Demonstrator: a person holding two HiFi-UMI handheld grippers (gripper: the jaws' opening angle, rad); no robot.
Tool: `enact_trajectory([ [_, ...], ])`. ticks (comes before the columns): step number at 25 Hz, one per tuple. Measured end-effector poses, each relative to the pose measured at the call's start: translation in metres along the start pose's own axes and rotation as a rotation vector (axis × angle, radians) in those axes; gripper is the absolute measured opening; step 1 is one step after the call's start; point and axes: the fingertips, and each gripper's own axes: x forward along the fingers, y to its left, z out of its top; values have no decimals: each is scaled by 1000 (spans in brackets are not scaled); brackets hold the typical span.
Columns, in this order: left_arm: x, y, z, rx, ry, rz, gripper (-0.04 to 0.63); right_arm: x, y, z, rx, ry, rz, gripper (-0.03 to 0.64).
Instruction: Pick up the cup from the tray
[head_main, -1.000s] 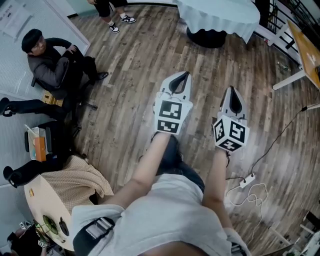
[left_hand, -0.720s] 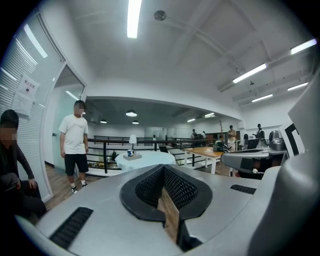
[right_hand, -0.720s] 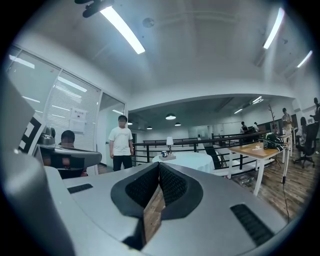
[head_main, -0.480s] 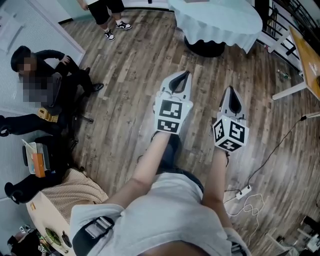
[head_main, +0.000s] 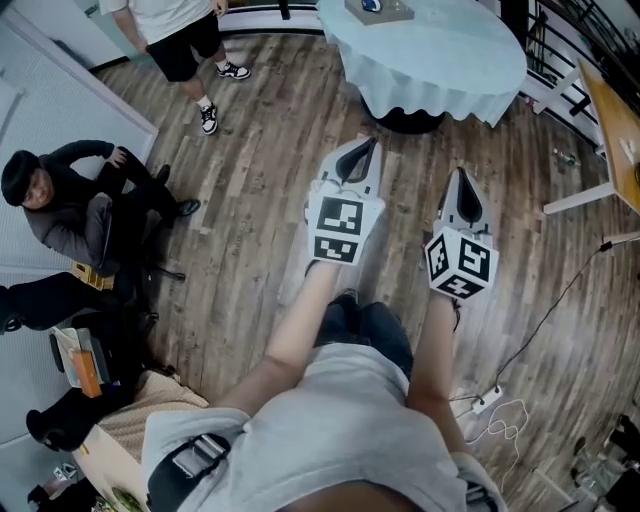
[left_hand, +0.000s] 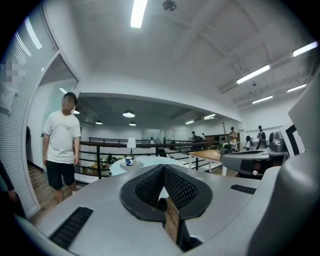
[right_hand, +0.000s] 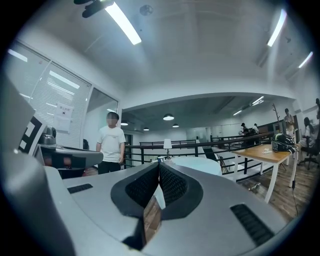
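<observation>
Cup (head_main: 370, 5): blue and white, upright on a tray (head_main: 395, 13). The tray lies on a round surface (head_main: 450, 55) draped in pale cloth. Position: well ahead of both pairs of fingers, beyond their tips, touched by neither. In the left gripper view it stands far off, slightly left of the closed tips.

Left gripper (head_main: 368, 150): held out level, pointing toward the surface. Its fingers (left_hand: 176, 186) are pressed together tip to tip, with nothing between them.

Right gripper (head_main: 462, 176): held beside the left one, apart from it, pointing the same way. Its fingers (right_hand: 170, 182) also meet at the tips and are empty.

Lamp (left_hand: 131, 143): white shade, standing behind the cup as seen past the left fingers.

Railing (left_hand: 100, 145): black, running across beyond the surface.

Standing person (head_main: 165, 25): white shirt, dark shorts, ahead and to the left of the left fingers, near the surface.

Seated person (head_main: 65, 205): dark clothes and cap, well off to the left of the fingers.

Wooden desk (head_main: 620, 110): pale legs, off to the right of the right fingers.

Power strip (head_main: 487, 399): white, with a loose cable, behind and to the right of the right fingers.

Plank floor (head_main: 250, 170): grey-brown boards below both grippers.
</observation>
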Motion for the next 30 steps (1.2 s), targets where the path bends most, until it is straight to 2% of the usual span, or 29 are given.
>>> enact_trajectory([
  [6, 54, 31, -11, -22, 28, 13, 6, 65, -9, -13, 2, 40, 16, 8],
  [12, 111, 65, -18, -41, 48, 61, 6, 137, -18, -17, -3, 53, 64, 8],
  [24, 280, 118, 16, -26, 42, 156, 6, 317, -76, 6, -6, 36, 169, 8],
  [30, 340, 131, 20, -21, 62, 172, 6, 381, -99, 6, 6, 44, 199, 8],
])
